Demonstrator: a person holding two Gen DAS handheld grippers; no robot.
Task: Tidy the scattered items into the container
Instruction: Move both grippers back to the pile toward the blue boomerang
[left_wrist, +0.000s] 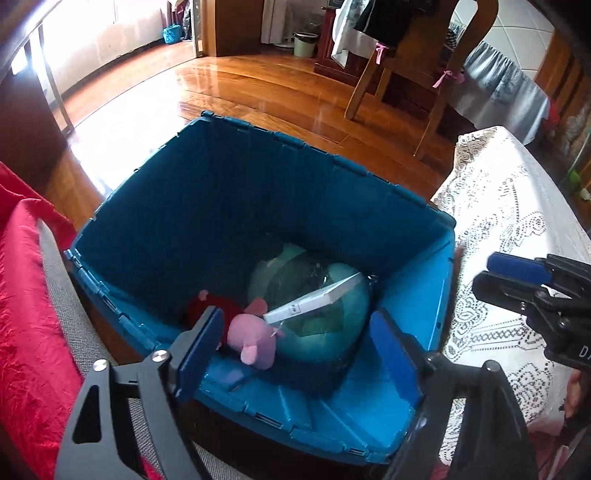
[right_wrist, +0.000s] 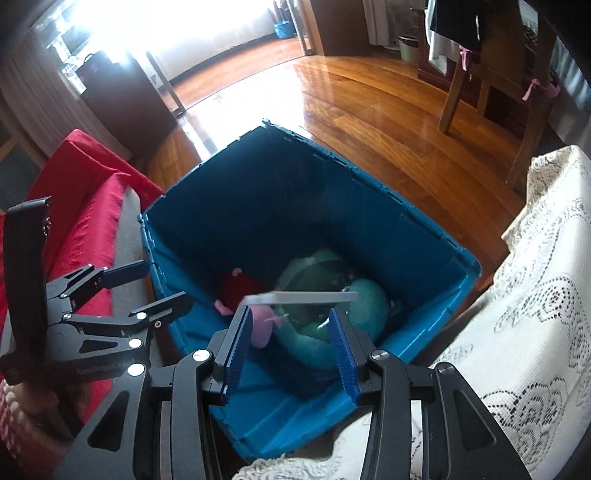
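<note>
In the blue container (left_wrist: 413, 280) a pink plush toy (left_wrist: 251, 338), a white box (left_wrist: 314, 299) and a teal cushion (right_wrist: 369, 299) are seen. Both the left gripper (left_wrist: 295, 350) and the right gripper (right_wrist: 291, 347) are held above it with jaws wide, empty. Only the right view shows the box edge-on. A lace cloth (left_wrist: 509, 229) lies beside.

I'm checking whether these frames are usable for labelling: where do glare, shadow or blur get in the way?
Right wrist view: the window at top left is blown out white, and the thin white flat box is motion-smeared. Left wrist view: sunlight glares off the glossy wooden floor, while the deep blue plastic crate has dark, shadowed far walls. Both views bend straight edges near the rim.
</note>
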